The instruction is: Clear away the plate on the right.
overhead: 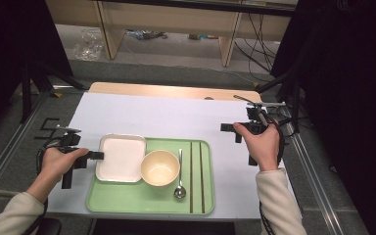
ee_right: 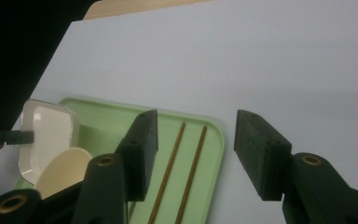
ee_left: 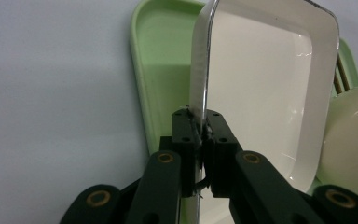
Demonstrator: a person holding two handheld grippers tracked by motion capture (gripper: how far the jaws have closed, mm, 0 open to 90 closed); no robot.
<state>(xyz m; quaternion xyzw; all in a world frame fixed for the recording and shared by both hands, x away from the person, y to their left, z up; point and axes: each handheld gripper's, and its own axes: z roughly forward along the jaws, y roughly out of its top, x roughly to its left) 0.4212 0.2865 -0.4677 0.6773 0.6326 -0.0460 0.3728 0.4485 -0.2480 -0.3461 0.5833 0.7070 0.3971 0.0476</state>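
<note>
The left gripper (overhead: 97, 155) hides a bit of the white dish's (overhead: 122, 157) rim; its fingers pinch that rim. The dish sits in the green tray (overhead: 127, 198) beside a bowl (overhead: 160, 168), spoon (overhead: 179, 188) and chopsticks (overhead: 196, 176). The right gripper's (overhead: 229, 128) fingers are spread apart over the table (overhead: 166, 117).

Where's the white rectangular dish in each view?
High view: white dish at the left end of the green tray, its left rim clamped by the left hand-held gripper.
Left gripper view: dish upper centre-right, rim between the jaws.
Right gripper view: dish far left.
Shared landmark: cream bowl beside it.
</note>
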